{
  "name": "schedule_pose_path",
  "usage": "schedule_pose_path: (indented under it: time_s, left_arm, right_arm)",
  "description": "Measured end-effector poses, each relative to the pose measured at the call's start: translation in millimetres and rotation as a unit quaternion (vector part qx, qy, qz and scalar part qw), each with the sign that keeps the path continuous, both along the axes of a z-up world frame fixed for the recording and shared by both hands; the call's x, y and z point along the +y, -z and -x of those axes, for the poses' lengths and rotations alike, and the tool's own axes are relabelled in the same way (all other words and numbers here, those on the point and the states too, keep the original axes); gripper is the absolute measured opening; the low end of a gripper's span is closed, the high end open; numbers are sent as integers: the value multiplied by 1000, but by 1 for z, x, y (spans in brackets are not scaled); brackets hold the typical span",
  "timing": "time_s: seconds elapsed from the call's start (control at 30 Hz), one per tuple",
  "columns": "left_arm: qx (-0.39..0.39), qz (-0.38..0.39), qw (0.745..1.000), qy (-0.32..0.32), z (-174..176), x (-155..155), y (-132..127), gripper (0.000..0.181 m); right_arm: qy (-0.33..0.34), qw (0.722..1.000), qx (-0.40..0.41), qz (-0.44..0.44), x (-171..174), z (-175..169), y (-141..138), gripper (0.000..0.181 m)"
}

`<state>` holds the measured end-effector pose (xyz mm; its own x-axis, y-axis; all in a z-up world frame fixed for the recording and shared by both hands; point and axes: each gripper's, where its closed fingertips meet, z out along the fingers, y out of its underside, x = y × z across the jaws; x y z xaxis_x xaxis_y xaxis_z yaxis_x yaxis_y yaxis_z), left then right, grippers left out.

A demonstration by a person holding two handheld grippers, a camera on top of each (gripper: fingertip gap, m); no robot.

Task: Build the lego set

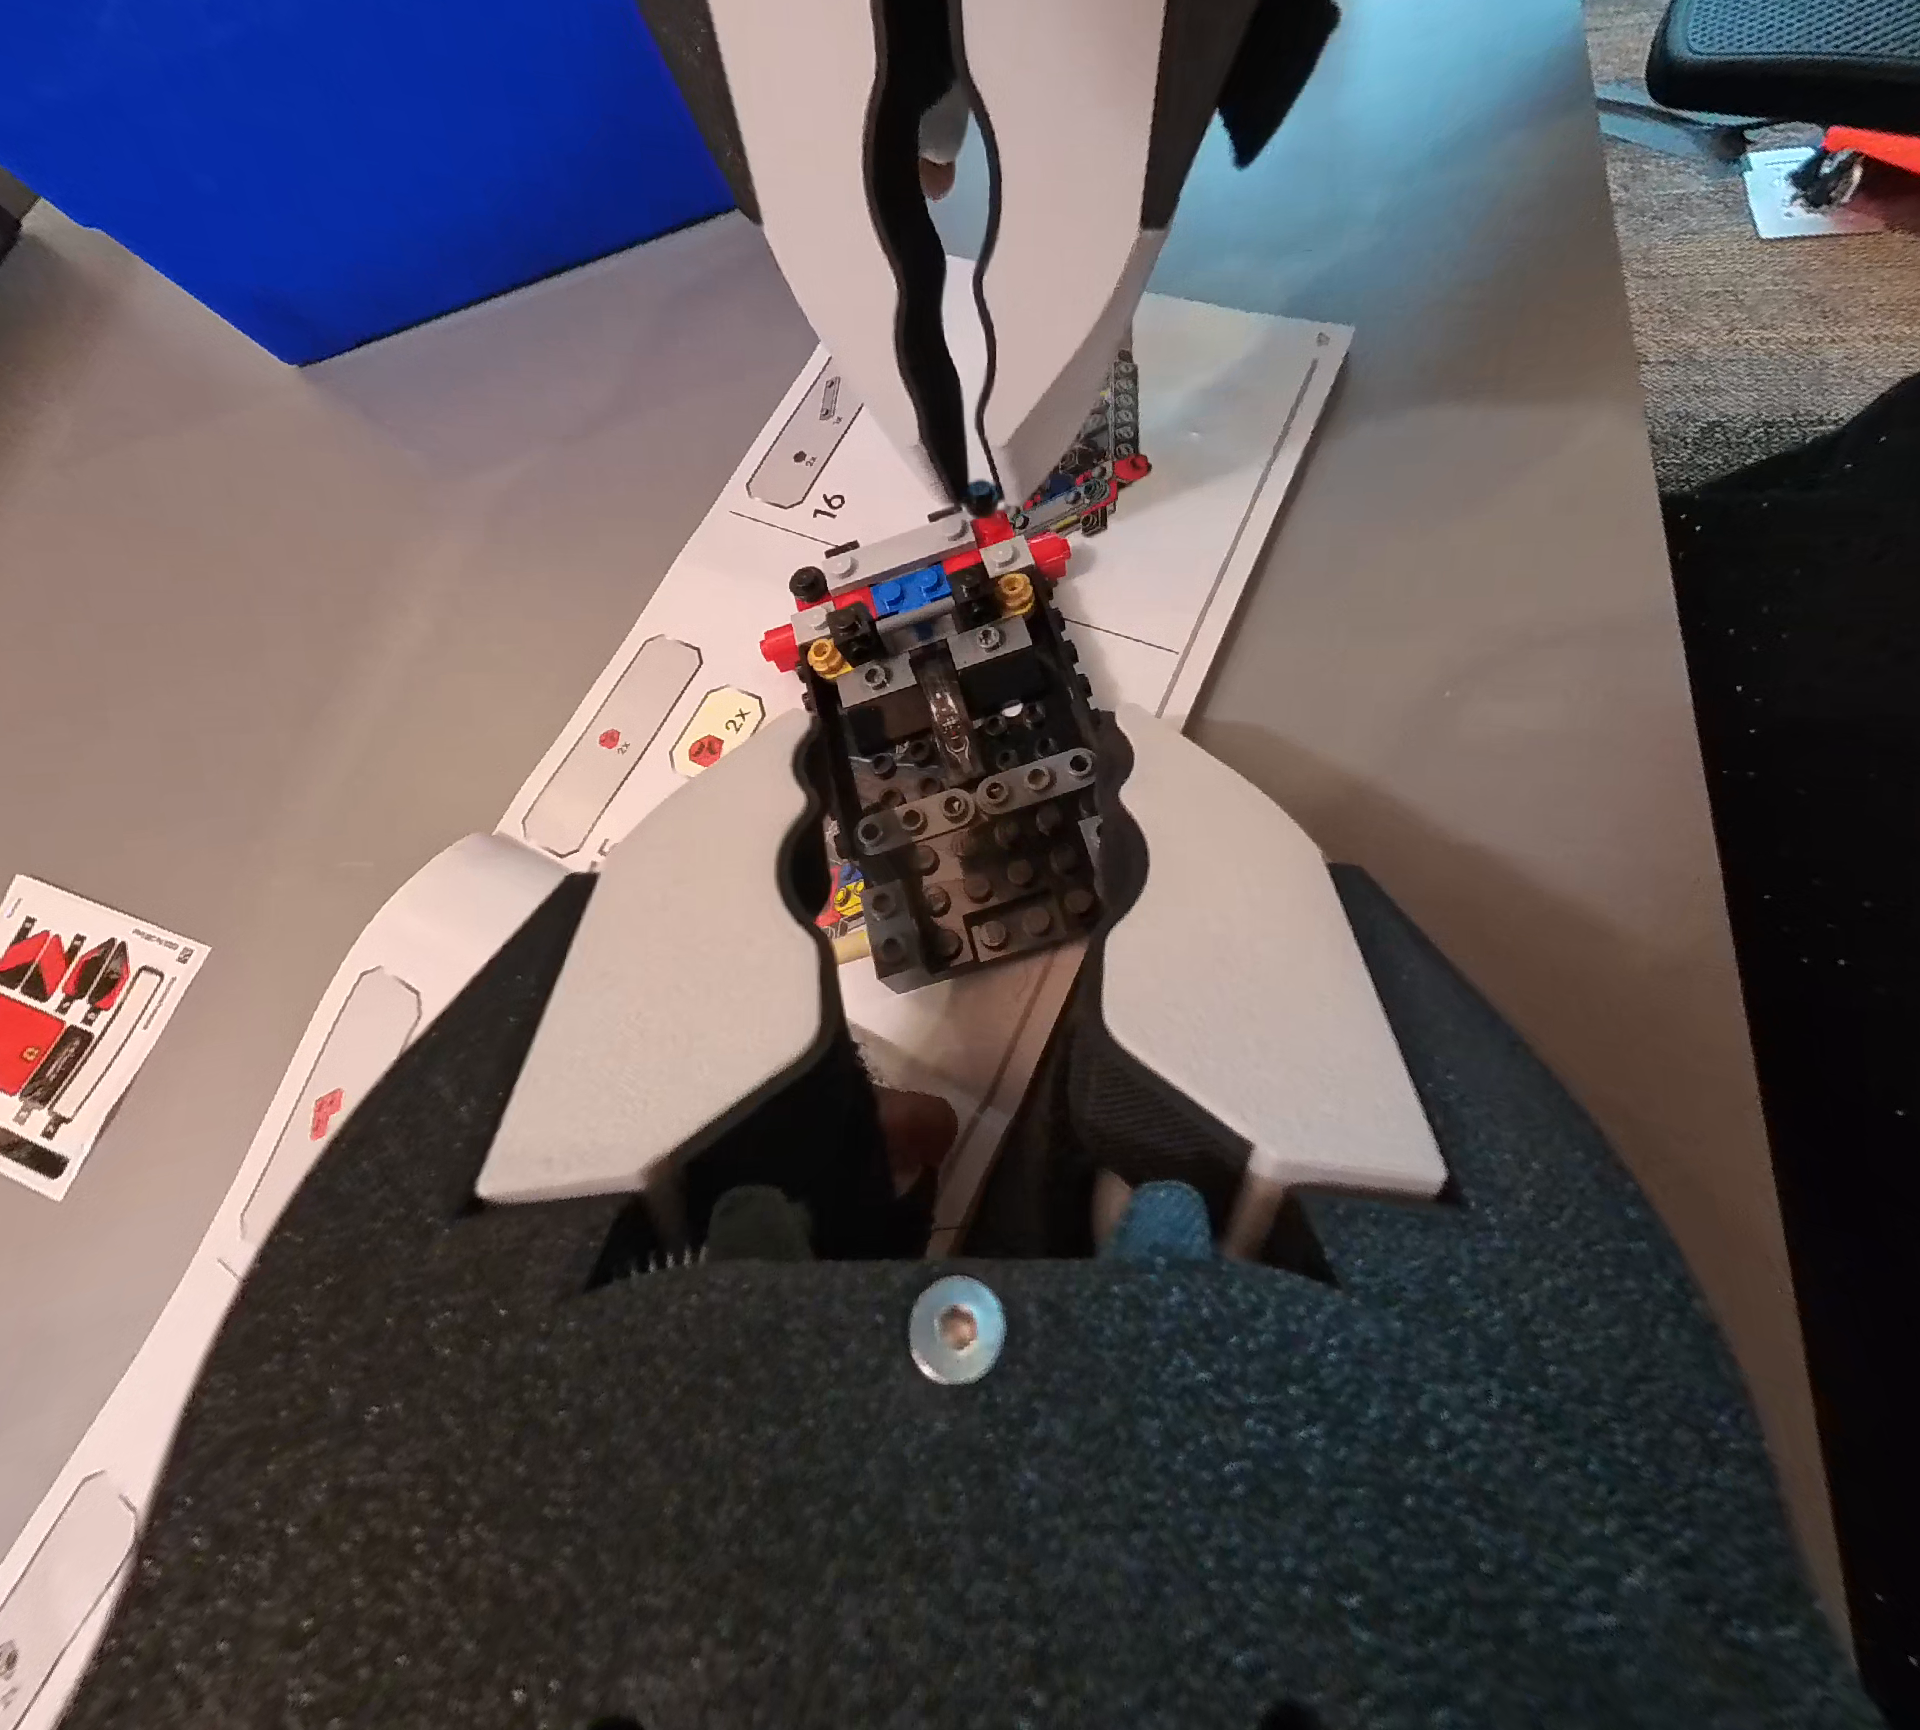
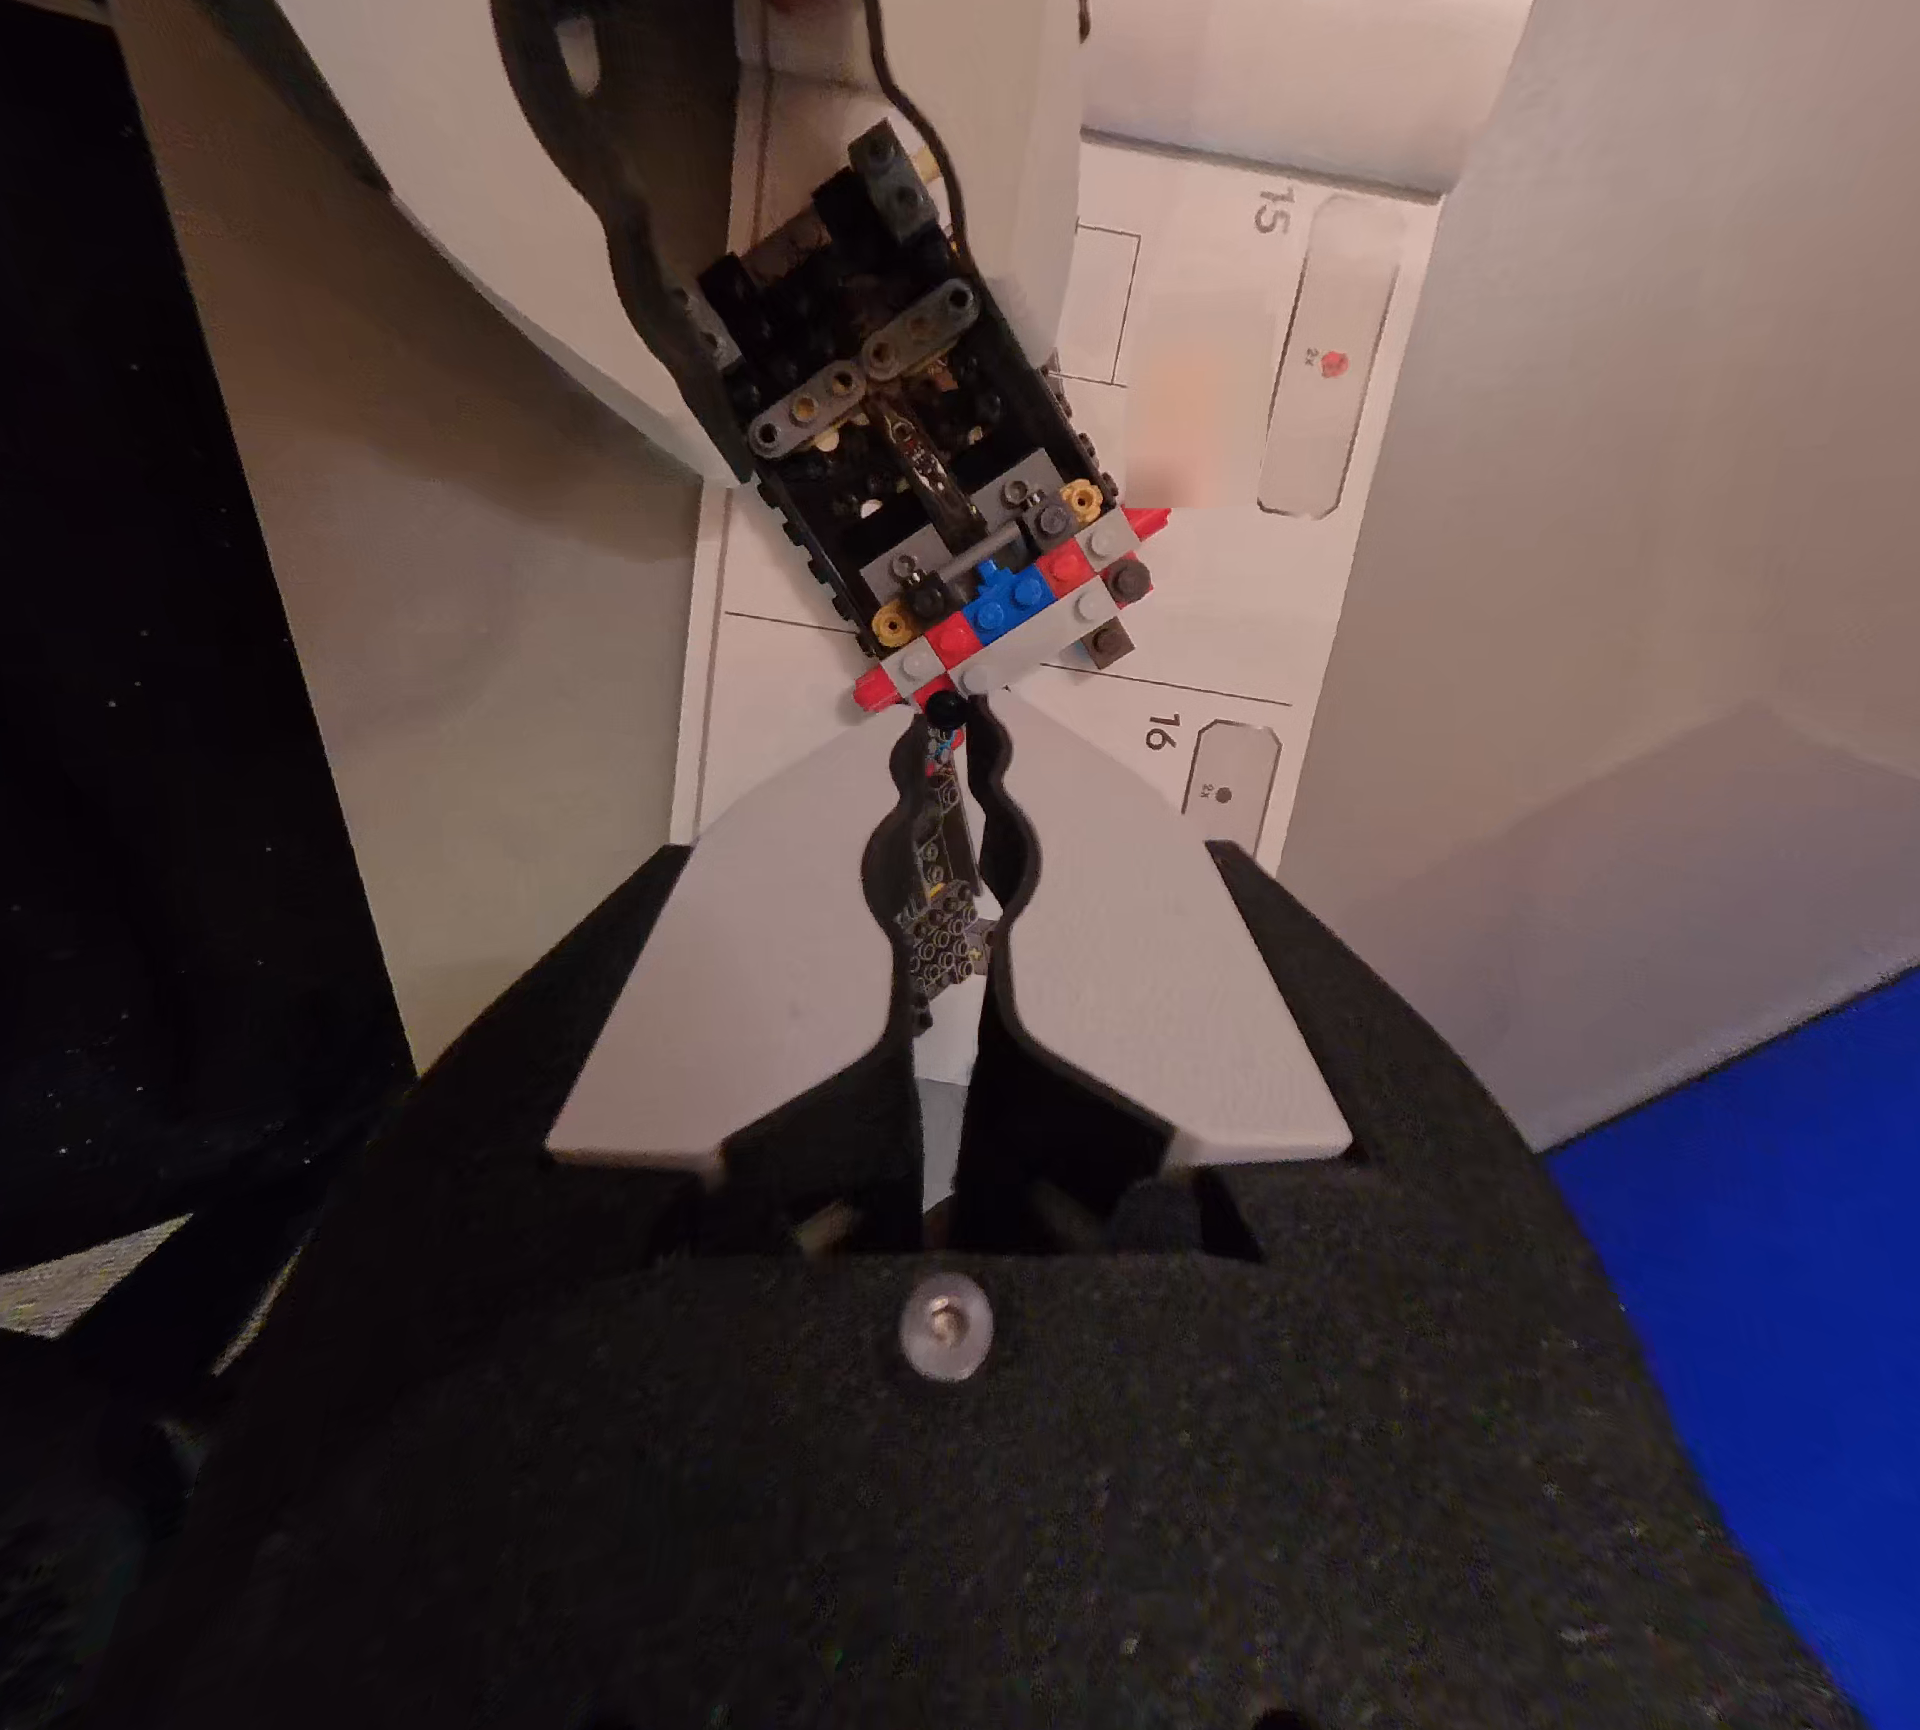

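A partly built lego model (image 1: 956, 828), black with a red, grey and blue end, is held above the open instruction booklet (image 1: 1226, 454). My left gripper (image 1: 961, 745) is shut on the model's black body, one finger on each side. My right gripper (image 1: 968, 485) comes in from the far side and is shut on a small round black piece (image 1: 979, 494) at the model's red and grey end. In the right wrist view the right gripper (image 2: 951, 716) pinches the black piece (image 2: 943, 709) against the corner of the model (image 2: 914, 433), which the left gripper (image 2: 883, 392) holds.
A blue bin (image 1: 312, 70) stands at the far left of the grey table (image 1: 260, 641); it also shows in the right wrist view (image 2: 1766, 1368). A sticker sheet (image 1: 83, 1026) lies at the left. The table edge and a black chair (image 1: 1787, 49) are at the right. My right fingertips sit around 5 centimetres from my left ones.
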<state>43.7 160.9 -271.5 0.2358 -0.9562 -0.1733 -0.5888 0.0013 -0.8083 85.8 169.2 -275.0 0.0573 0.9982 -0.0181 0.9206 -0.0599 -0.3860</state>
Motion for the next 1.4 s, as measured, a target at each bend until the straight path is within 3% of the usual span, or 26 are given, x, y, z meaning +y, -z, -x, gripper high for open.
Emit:
schedule_pose_path:
  time_s: [0.73,1.4]
  left_arm:
    - [8,14,1000,-3,0,0,4,51]
    - [8,14,1000,-5,0,1,4,53]
  right_arm:
    - [84,996,-10,-2,-2,0,4,7]
    - [114,993,13,-15,-2,0,4,11]
